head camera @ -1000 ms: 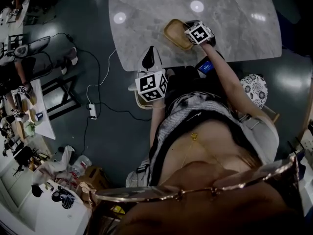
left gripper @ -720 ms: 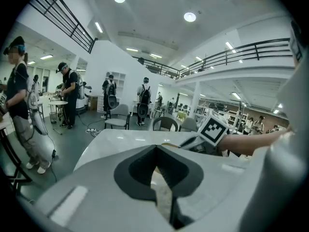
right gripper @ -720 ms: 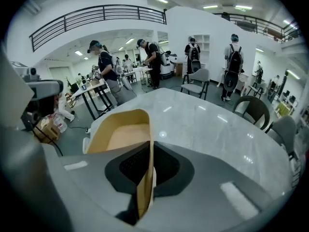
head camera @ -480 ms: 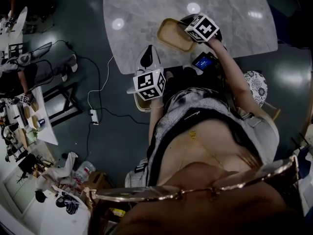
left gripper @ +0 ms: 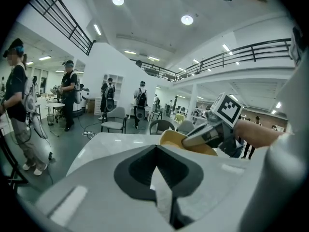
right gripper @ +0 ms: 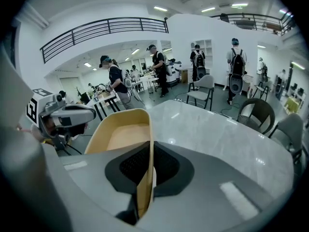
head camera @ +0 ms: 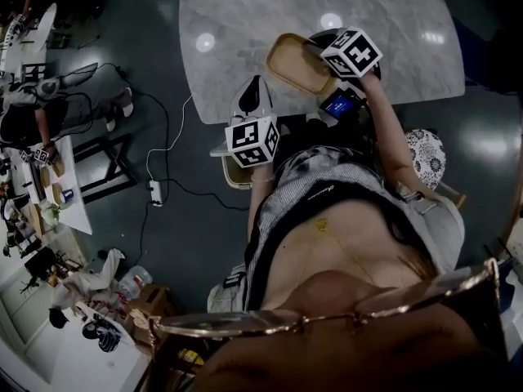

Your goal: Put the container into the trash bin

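Note:
The container [head camera: 297, 62] is a shallow tan tray, held tilted above the near edge of the marble table [head camera: 245, 23]. My right gripper [head camera: 325, 53] is shut on its rim, and the thin wall stands pinched between the pads in the right gripper view [right gripper: 145, 178]. The tray's hollow [right gripper: 123, 134] opens to the left there. My left gripper [head camera: 252, 96] hovers at the table's near edge, left of the tray, shut with nothing in it. The left gripper view shows its jaws [left gripper: 157, 178] together, with the container [left gripper: 174, 138] and the right gripper [left gripper: 207, 134] ahead.
Cables and a power strip [head camera: 155, 190] lie on the dark floor at left. Work tables with clutter [head camera: 49, 178] and a seated person stand further left. A patterned stool [head camera: 425, 155] is at my right. Chairs [right gripper: 203, 93] and standing people with backpacks surround the table.
My right gripper has risen with the container, which has come off the table and now looks larger and more tilted. The left gripper has shifted only slightly.

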Action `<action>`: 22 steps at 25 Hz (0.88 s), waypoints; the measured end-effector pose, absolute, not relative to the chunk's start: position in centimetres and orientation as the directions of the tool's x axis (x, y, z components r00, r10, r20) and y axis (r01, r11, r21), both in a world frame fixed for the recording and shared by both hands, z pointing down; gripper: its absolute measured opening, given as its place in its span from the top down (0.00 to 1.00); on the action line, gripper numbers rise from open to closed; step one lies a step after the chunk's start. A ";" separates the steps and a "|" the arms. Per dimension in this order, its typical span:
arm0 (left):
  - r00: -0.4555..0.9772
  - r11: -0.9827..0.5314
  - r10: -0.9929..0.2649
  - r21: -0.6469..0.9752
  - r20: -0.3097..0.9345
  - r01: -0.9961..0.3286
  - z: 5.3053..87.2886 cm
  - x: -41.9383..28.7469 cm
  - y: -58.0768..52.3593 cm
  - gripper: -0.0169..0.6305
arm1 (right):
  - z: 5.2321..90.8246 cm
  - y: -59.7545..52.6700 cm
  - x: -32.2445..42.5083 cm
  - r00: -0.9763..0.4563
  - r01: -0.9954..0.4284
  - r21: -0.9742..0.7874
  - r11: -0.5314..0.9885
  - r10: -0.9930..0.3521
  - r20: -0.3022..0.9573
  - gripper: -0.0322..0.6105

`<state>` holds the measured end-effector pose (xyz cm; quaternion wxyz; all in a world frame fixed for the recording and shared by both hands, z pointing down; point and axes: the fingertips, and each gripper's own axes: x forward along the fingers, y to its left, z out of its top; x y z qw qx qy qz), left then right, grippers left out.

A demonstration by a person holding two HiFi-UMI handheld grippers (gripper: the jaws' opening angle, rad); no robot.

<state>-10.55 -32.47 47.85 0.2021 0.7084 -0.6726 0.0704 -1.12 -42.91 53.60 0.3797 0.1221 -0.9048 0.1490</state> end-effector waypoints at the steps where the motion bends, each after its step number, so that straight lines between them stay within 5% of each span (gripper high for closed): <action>1: 0.084 -0.012 -0.926 0.192 0.369 -0.981 47.9 -10.2 -32.5 0.97 | 53.6 -42.8 -0.8 -0.684 -0.330 -0.179 0.927 -0.104 0.722 0.90; 22: -0.205 0.305 -0.896 0.209 0.394 -0.929 47.7 -11.7 -26.7 0.97 | 53.5 -38.3 -6.3 -0.680 0.027 -0.231 0.973 0.187 0.709 0.90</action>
